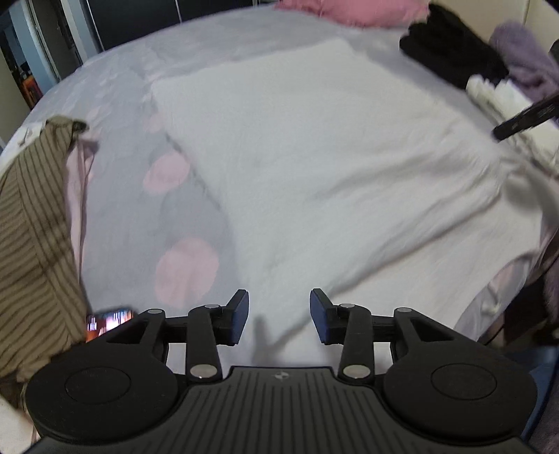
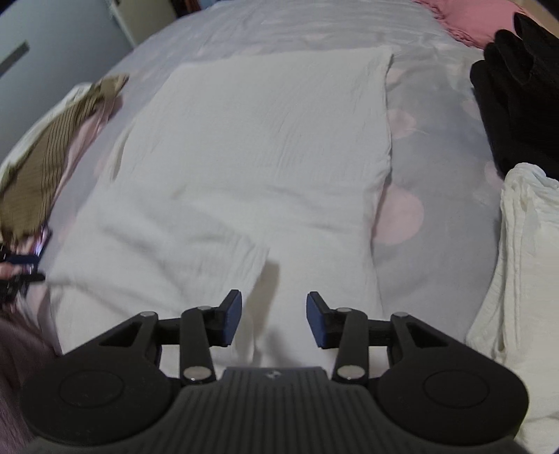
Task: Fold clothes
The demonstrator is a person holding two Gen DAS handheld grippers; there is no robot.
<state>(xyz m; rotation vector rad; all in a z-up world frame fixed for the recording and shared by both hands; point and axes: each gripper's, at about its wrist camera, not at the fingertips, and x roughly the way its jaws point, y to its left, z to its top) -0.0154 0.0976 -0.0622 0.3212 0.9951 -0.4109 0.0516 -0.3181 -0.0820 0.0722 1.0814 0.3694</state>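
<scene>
A white crinkled garment (image 1: 314, 157) (image 2: 262, 139) lies spread flat on the bed, roughly rectangular, with a folded flap (image 2: 167, 258) lying over its near left part. My left gripper (image 1: 279, 307) hovers over the garment's near edge, open, with only cloth seen below the gap between its blue pads. My right gripper (image 2: 273, 310) hangs over the near end of the same garment, also open and holding nothing. The pictures are motion-blurred.
The bedcover (image 1: 139, 122) is grey with pink spots. A brown striped garment (image 1: 31, 244) (image 2: 42, 157) lies at the left, a lit phone (image 1: 108, 321) beside it. Black clothes (image 2: 517, 87), another white cloth (image 2: 517, 279) and a pink pillow (image 1: 349, 10) sit at the right and far side.
</scene>
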